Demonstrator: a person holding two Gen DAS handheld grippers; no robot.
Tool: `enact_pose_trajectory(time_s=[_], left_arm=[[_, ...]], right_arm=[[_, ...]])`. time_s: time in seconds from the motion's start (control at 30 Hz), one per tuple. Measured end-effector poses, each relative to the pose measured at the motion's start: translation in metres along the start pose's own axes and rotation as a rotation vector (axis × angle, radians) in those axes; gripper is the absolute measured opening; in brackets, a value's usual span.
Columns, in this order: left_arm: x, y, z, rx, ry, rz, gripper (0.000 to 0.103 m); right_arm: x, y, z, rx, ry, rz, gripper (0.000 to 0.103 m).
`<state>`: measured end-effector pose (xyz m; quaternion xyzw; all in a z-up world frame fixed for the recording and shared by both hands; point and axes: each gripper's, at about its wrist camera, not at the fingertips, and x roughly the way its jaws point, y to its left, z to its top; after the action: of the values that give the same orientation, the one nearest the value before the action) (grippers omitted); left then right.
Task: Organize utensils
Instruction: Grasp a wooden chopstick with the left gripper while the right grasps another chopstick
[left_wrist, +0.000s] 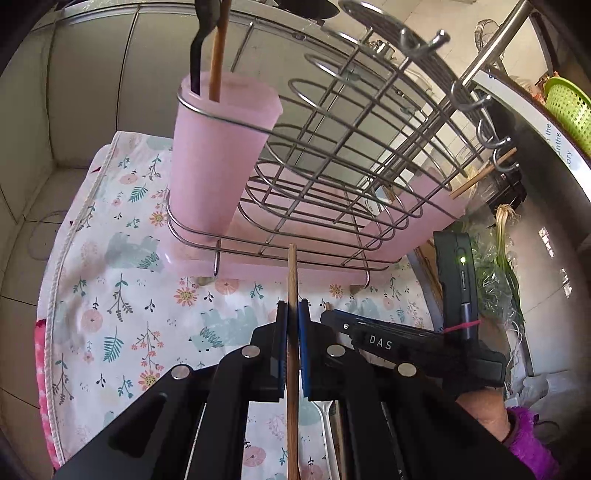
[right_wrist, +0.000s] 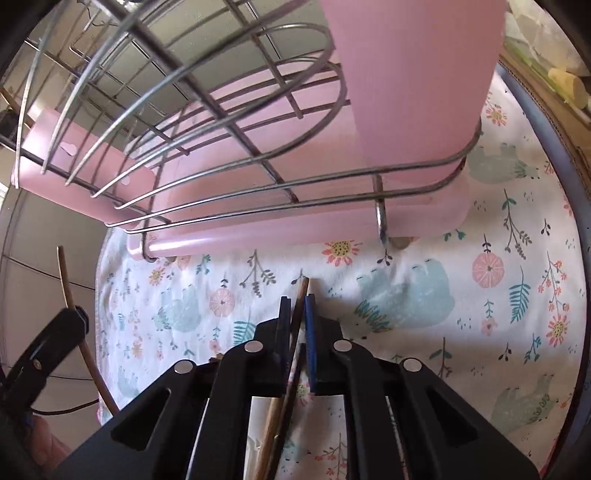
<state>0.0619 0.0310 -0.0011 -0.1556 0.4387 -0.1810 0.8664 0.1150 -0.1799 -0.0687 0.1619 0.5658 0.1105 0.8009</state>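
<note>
My left claw (left_wrist: 293, 314) clamps one wooden chopstick (left_wrist: 292, 280); right claw (right_wrist: 297, 310) pinches chopsticks (right_wrist: 301, 295) before the dish rack (right_wrist: 229, 206) on the floral-cloth surface (right_wrist: 424, 295).

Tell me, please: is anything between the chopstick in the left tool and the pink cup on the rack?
Nothing visible blocks it. The chopstick in the left tool is below the pink cup; its opening already holds two utensils.

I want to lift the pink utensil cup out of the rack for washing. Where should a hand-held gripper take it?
Grip the pink utensil cup at its upper rim, on the empty side away from the wooden stick and black handle, coming from above. A wire ring circles it, so it only lifts upward.
</note>
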Motion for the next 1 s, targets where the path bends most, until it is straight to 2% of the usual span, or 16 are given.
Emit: enact_pose_trajectory(time_s=[0.27, 0.6, 0.77, 1.0], left_arm=[[-0.041, 0.01, 0.004, -0.027, -0.085, -0.001, 0.005], [-0.063, -0.02, 0.0, -0.002, -0.197, -0.004, 0.005], [-0.082, -0.029, 0.002, 0.014, -0.252, -0.011, 0.005], [-0.112, -0.038, 0.017, 0.022, -0.335, -0.001, 0.005]], right_arm=[[-0.062, -0.008, -0.031, -0.013, -0.167, 0.119, 0.005], [-0.141, -0.005, -0.06, -0.082, -0.377, 0.163, 0.005], [-0.174, -0.007, -0.066, -0.096, -0.463, 0.194, 0.005], [-0.226, -0.001, -0.058, -0.126, -0.586, 0.21, 0.005]])
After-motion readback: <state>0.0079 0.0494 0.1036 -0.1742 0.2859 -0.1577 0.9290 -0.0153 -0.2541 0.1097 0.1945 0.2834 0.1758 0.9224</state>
